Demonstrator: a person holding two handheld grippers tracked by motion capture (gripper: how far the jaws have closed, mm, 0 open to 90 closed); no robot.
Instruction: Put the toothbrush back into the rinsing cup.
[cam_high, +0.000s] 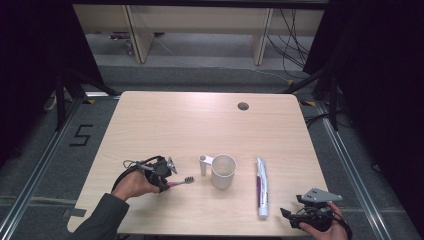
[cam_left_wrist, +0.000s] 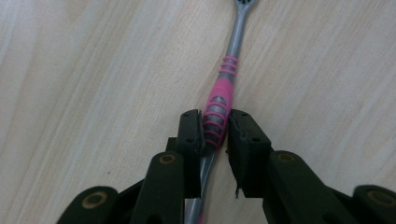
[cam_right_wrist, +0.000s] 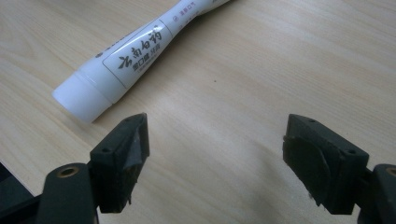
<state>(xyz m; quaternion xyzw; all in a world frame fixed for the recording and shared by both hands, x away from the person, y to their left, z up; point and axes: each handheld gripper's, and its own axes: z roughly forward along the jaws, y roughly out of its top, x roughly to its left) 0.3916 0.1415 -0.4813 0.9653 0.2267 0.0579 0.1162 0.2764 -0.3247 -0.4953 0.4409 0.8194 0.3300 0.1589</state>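
Observation:
A pink and grey toothbrush (cam_high: 181, 182) lies flat on the wooden table (cam_high: 200, 125), its bristle head toward the white cup (cam_high: 223, 171). My left gripper (cam_high: 167, 184) is shut on the toothbrush's ribbed pink handle (cam_left_wrist: 224, 88); in the left gripper view both pads of this gripper (cam_left_wrist: 215, 126) press its sides. A white toothpaste tube (cam_high: 261, 187) lies right of the cup, cap toward the front edge. At the front right corner my right gripper (cam_high: 287, 214) stands open. In the right gripper view the tube's capped end (cam_right_wrist: 135, 56) lies just beyond the left jaw of my right gripper (cam_right_wrist: 217, 144), with only bare wood between the jaws.
The cup's handle (cam_high: 203, 164) points left, toward the brush head. A round cable hole (cam_high: 243, 106) sits near the table's far edge. Beyond the table are dark curtains, wooden furniture legs and cables on the floor.

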